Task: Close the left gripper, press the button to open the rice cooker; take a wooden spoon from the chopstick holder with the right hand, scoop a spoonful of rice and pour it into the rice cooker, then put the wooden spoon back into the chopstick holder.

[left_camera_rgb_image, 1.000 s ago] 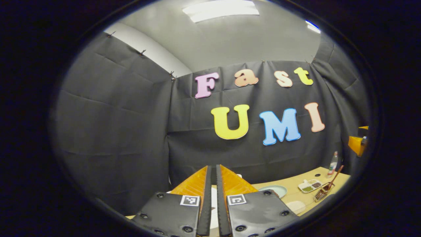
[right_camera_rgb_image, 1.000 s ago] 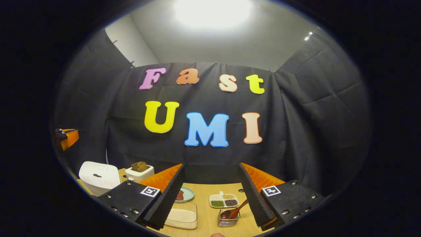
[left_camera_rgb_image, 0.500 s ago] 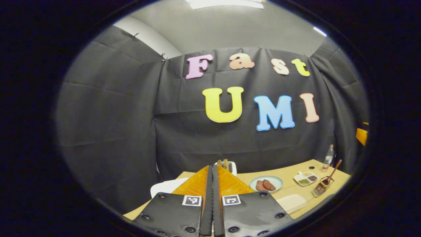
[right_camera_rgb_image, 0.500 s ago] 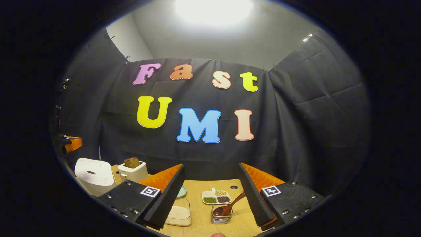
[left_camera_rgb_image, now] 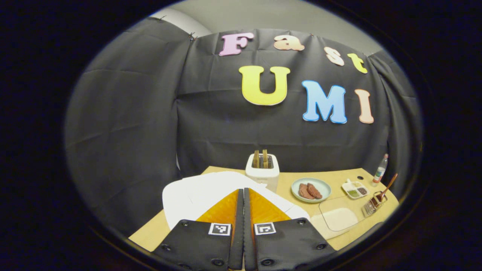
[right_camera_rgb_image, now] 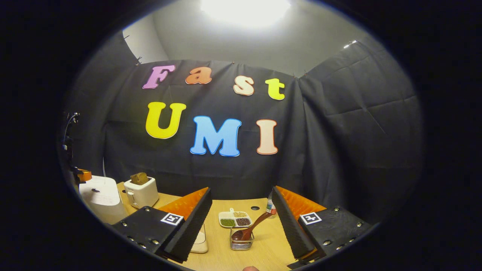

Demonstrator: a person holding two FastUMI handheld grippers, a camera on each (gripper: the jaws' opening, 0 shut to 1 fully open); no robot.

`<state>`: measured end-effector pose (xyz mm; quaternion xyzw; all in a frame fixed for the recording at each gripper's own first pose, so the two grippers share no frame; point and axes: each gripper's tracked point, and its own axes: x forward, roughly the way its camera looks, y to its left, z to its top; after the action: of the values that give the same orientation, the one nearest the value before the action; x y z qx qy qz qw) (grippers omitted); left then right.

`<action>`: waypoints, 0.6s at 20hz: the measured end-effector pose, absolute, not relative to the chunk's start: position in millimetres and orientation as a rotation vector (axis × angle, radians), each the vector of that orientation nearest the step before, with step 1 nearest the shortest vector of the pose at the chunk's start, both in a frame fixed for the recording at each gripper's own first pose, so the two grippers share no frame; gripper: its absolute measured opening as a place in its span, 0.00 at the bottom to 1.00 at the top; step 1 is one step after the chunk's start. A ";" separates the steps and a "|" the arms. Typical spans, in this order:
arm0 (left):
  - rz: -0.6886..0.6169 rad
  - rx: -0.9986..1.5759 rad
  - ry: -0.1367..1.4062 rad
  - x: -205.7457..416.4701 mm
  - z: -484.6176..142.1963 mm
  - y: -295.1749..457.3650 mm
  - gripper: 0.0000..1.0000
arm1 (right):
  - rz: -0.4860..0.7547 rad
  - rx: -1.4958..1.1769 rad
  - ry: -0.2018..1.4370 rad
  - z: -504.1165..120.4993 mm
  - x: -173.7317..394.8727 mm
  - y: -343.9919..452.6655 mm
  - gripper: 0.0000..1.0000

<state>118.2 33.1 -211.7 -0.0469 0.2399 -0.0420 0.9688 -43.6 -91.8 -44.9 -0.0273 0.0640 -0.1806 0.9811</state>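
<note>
1. Black cloth walls close round a pale wooden desk [right_camera_rgb_image: 263,248], under a grey ceiling with a bright lamp [right_camera_rgb_image: 244,5] overhead.
2. On the desk's left end stands the white rice cooker [left_camera_rgb_image: 211,190], lid down; in the left gripper view the left tongs [left_camera_rgb_image: 243,195] hang just above it, fingers pressed together with nothing between them.
3. Behind the cooker stands a white toaster [left_camera_rgb_image: 262,171] with two slices of bread upright in its slots.
4. To the right lie a pale green plate [left_camera_rgb_image: 311,190] carrying brown pieces, a clear box of rice [left_camera_rgb_image: 337,216], a small divided dish [left_camera_rgb_image: 354,190] of grains and a bottle [left_camera_rgb_image: 380,173] near the cloth.
5. In the right gripper view the wire chopstick holder [right_camera_rgb_image: 241,242] stands just in front of the divided dish, the wooden spoon [right_camera_rgb_image: 250,229] leaning in it, handle tilted up to the right.
6. Right tongs [right_camera_rgb_image: 241,210] hang wide apart above the holder, gripping nothing.
</note>
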 end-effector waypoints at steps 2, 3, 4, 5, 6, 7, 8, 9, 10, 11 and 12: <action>-0.083 -0.108 0.537 117.0 -231.2 32.7 0.12 | -0.378 -0.056 0.142 -49.1 -48.2 -96.0 0.97; -0.080 -0.114 0.555 116.4 -237.4 32.3 0.09 | -0.386 -0.055 0.149 -50.2 -49.9 -98.4 0.97; -0.078 -0.119 0.573 115.4 -242.9 31.2 0.09 | -0.392 -0.054 0.153 -51.6 -51.5 -101.1 0.97; -0.075 -0.121 0.592 113.8 -250.3 29.9 0.09 | -0.398 -0.054 0.157 -52.3 -52.5 -103.1 0.97; -0.071 -0.119 0.604 110.7 -251.7 29.7 0.09 | -0.403 -0.053 0.160 -53.2 -53.8 -105.7 0.97; -0.072 -0.112 0.580 114.0 -251.1 29.4 0.09 | -0.407 -0.053 0.161 -52.8 -54.3 -107.3 0.97; -0.072 -0.103 0.587 112.6 -251.5 29.6 0.09 | -0.411 -0.053 0.160 -53.8 -55.3 -109.1 0.97; -0.071 -0.092 0.585 110.5 -252.1 30.3 0.09 | -0.413 -0.053 0.160 -53.5 -55.2 -110.5 0.97; -0.069 -0.083 0.578 111.9 -251.5 31.0 0.09 | -0.412 -0.053 0.162 -54.6 -55.6 -111.0 0.97; -0.061 -0.078 0.579 110.4 -253.1 31.5 0.09 | -0.412 -0.054 0.165 -55.3 -55.7 -111.6 0.97; -0.048 -0.076 0.566 112.2 -252.3 33.0 0.09 | -0.412 -0.054 0.166 -56.5 -55.1 -112.5 0.97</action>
<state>112.2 33.0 -252.3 -0.0373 0.2789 -0.0236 0.9593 -55.1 -112.5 -56.5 -0.0266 0.0822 -0.2042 0.9751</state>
